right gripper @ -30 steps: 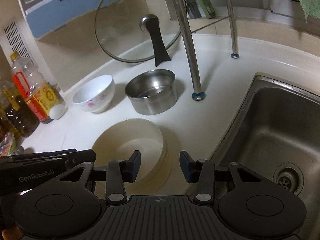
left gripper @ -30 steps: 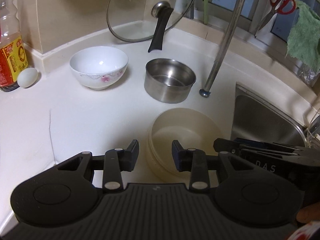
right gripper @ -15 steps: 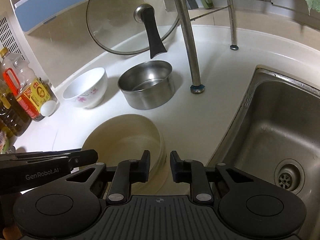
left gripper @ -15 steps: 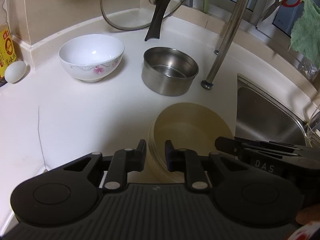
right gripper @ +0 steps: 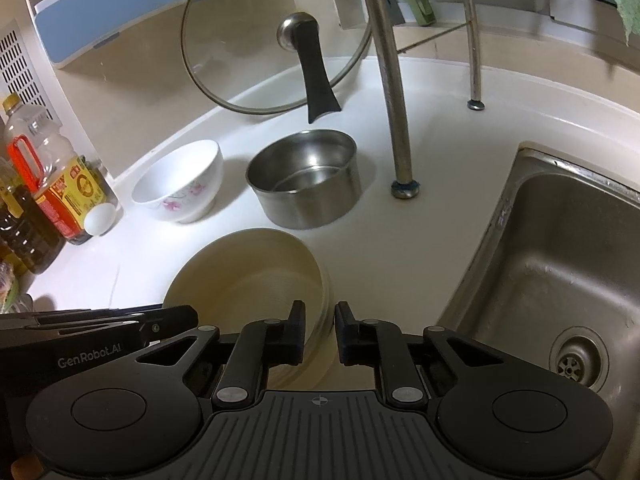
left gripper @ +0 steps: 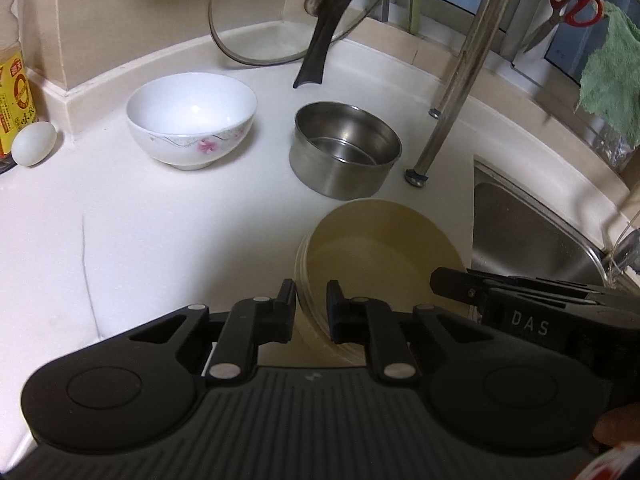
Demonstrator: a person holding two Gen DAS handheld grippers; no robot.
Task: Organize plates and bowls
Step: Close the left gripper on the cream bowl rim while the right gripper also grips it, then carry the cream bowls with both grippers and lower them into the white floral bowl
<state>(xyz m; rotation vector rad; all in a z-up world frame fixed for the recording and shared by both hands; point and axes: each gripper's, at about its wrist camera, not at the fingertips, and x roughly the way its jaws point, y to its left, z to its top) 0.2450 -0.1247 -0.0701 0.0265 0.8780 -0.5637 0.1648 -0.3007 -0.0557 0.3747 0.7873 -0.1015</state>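
A large cream bowl [left gripper: 380, 248] [right gripper: 248, 272] is held tilted above the white counter, and looks like two nested bowls. My left gripper [left gripper: 311, 300] is shut on its left rim. My right gripper [right gripper: 320, 322] is shut on its right rim. Behind it stand a steel bowl [left gripper: 346, 150] [right gripper: 306, 178] and a white bowl with pink flowers [left gripper: 192, 118] [right gripper: 180, 182], both upright and empty.
A glass pot lid [left gripper: 296, 12] [right gripper: 276, 40] leans on the back wall. A steel rack leg [right gripper: 394, 120] stands right of the steel bowl. The sink [right gripper: 560, 280] is at right. An egg [left gripper: 34, 143] and oil bottles [right gripper: 60, 184] stand at left.
Both grippers have closed on the rims of the cream bowl and raised it toward the steel bowl, tilting it.
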